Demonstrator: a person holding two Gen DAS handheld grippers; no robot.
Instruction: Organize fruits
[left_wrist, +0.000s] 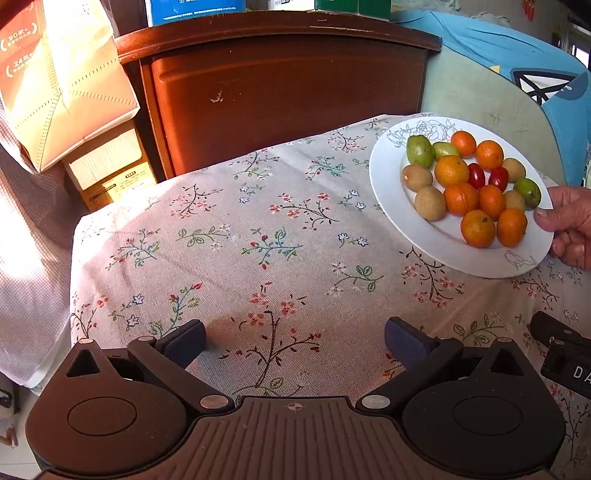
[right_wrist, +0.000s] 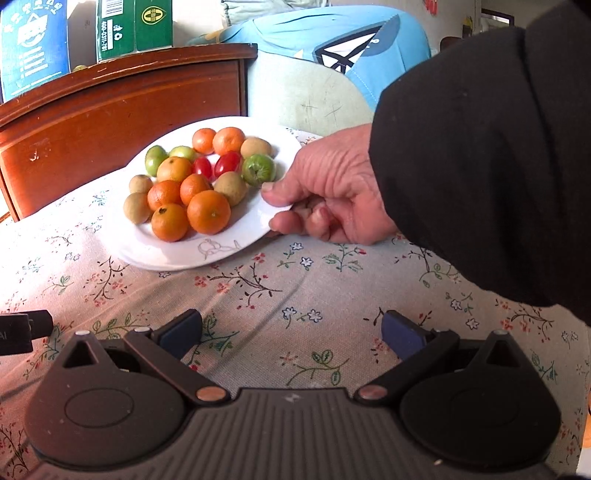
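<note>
floral-clothed table (left_wrist: 258, 236), fruit plate (left_wrist: 388, 184)

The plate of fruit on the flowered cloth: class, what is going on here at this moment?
A bare hand in a dark sleeve grips the rim of the white plate, which sits on or just above the flowered tablecloth. The plate carries small oranges, green fruits, brownish ones and two red tomatoes. The left claw and right claw are both open and hold nothing; no sorting shows yet.
</note>
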